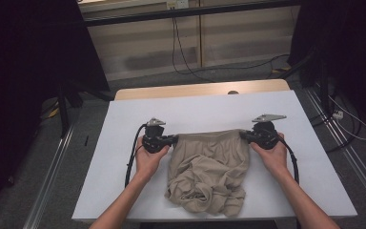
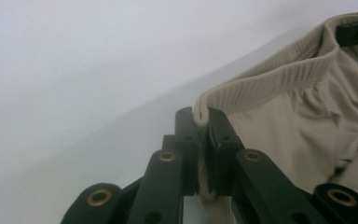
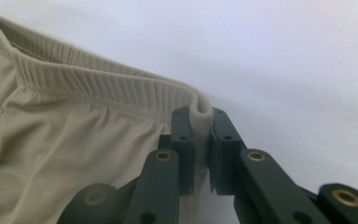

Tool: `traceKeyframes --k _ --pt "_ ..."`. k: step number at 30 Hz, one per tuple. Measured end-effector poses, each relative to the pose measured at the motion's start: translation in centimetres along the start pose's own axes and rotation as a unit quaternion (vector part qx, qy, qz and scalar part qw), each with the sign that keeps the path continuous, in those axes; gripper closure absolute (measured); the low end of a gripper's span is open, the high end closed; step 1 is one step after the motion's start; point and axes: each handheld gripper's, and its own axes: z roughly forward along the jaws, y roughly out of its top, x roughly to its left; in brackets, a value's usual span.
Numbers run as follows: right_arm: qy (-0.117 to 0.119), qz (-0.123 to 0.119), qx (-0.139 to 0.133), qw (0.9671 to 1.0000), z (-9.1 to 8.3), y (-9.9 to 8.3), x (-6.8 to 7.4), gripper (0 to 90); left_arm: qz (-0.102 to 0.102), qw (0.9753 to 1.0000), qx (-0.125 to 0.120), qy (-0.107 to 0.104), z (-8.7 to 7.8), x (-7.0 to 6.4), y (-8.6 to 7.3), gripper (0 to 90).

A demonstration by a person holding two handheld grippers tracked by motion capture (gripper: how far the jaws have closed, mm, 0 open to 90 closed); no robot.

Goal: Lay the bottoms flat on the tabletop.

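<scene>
A beige knit garment with a ribbed elastic waistband (image 1: 208,167) lies on the white table top (image 1: 124,143), its waistband stretched straight between the two grippers and the rest bunched in folds toward the person's edge. The left gripper (image 1: 172,139), held in the person's left hand (image 1: 148,157), has its black jaws clamped on the waistband's left end (image 2: 204,112). The right gripper (image 1: 242,135), held in the right hand (image 1: 272,153), pinches the waistband's right end (image 3: 200,114) the same way.
</scene>
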Motion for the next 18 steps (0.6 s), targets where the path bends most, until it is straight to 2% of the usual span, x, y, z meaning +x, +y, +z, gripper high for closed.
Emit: traceKeyframes --k 2,3,5,6,8,10,13,15,16,17,18 --pt "0.0 0.001 0.005 1.0 0.5 -0.2 0.0 80.7 -0.004 1.0 -0.002 0.008 0.6 0.3 -0.2 84.3" --pt "-0.002 0.0 0.008 1.0 0.7 -0.3 0.0 79.8 0.002 0.9999 0.003 0.012 0.9 0.5 -0.2 83.9" --pt "-0.007 0.0 0.016 0.9999 1.0 -0.5 -0.1 75.1 -0.001 0.9998 0.01 0.019 1.3 0.6 -0.4 82.1" --pt "-0.012 -0.003 0.016 0.9998 1.2 -0.6 -0.2 74.1 -0.004 0.9997 0.006 0.023 1.4 0.7 -0.4 78.7" --pt "-0.01 0.004 0.015 0.9998 1.3 -0.6 -0.4 69.1 -0.007 0.9994 0.004 0.033 1.2 0.9 -0.4 63.8" --pt "-0.012 0.007 0.007 0.9999 1.2 -0.5 -0.5 65.5 -0.004 0.9995 0.002 0.031 0.8 1.2 -0.4 62.9" --pt "-0.011 0.009 0.007 0.9999 1.3 -0.4 -0.7 63.5 -0.012 0.9994 0.002 0.031 0.7 1.6 -0.5 57.9" --pt "-0.012 0.008 0.012 0.9998 1.5 -0.3 -0.8 63.6 -0.024 0.9992 0.002 0.032 0.8 1.8 -0.6 55.5" --pt "-0.013 0.01 0.011 0.9998 1.7 -0.3 -0.9 64.8 -0.022 0.9992 0.004 0.033 0.9 2.0 -0.6 55.0" --pt "-0.016 0.013 0.013 0.9997 1.9 -0.2 -1.1 76.1 -0.027 0.9991 0.002 0.032 1.1 2.1 -0.6 55.1" --pt "-0.016 0.013 0.013 0.9997 1.9 -0.2 -1.1 76.1 -0.034 0.9991 0.002 0.025 1.2 2.1 -0.7 55.1"
